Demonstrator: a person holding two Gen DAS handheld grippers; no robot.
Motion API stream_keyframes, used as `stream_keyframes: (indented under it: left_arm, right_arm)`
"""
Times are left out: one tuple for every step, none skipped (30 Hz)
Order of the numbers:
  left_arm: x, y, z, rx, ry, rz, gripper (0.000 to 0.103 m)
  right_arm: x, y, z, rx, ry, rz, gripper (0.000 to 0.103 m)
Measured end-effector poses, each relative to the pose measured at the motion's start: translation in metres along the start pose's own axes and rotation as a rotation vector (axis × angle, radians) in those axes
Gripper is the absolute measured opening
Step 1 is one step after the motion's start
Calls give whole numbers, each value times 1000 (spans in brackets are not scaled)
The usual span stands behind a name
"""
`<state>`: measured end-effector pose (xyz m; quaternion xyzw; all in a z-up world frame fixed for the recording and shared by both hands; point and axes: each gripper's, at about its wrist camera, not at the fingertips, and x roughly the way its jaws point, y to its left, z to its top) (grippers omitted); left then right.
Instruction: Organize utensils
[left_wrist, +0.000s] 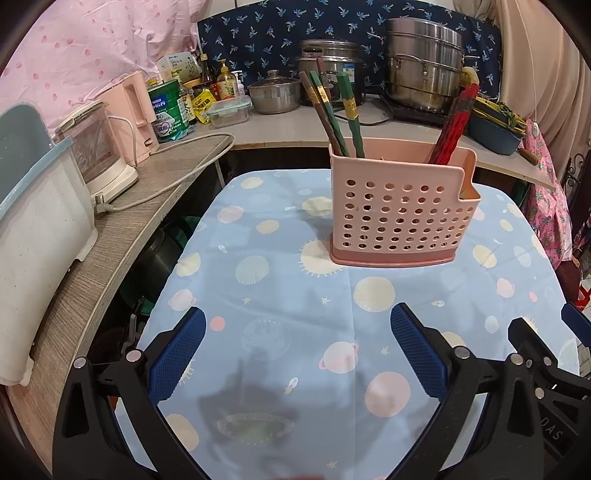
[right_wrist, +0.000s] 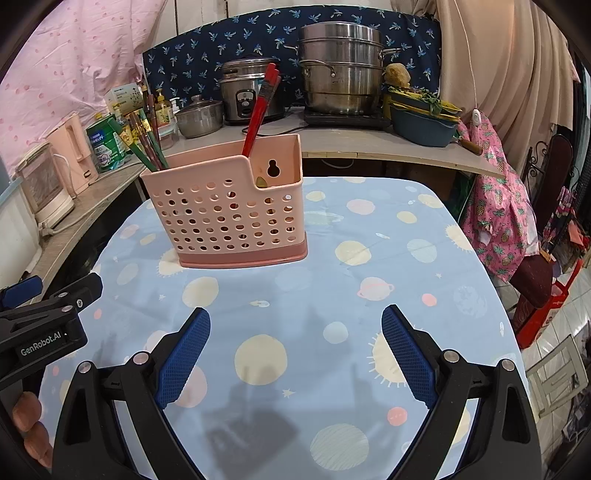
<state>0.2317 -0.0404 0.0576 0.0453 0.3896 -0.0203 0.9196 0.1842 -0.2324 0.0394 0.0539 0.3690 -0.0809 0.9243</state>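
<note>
A pink perforated utensil holder stands on the blue planet-print tablecloth; it also shows in the right wrist view. Green and brown chopsticks lean in its left compartment, also seen in the right wrist view. Red chopsticks lean in its right compartment, also in the right wrist view. My left gripper is open and empty, above the cloth short of the holder. My right gripper is open and empty, to the holder's near right. The left gripper's body shows at the right view's left edge.
A wooden counter on the left carries a blender, a pink kettle and a white bin. The back shelf holds pots, a rice cooker and bottles. A blue basin and pink clothes are at the right.
</note>
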Motion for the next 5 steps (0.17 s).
stream_keyframes:
  left_arm:
    - [1, 1, 0, -6, -1, -4, 96]
    - [1, 1, 1, -8, 0, -5, 96]
    - [2, 1, 1, -9, 1, -5, 96]
    - [2, 1, 1, -9, 0, -6, 96]
    - [3, 1, 2, -9, -3, -2, 96]
  right_arm:
    - [1, -1, 1, 2, 1, 0, 90]
    - [2, -2, 1, 3, 1, -1, 90]
    - [3, -3, 2, 5, 2, -2, 90]
    - [4, -3, 1, 7, 3, -2, 90]
    - [5, -4, 2, 9, 4, -2, 90]
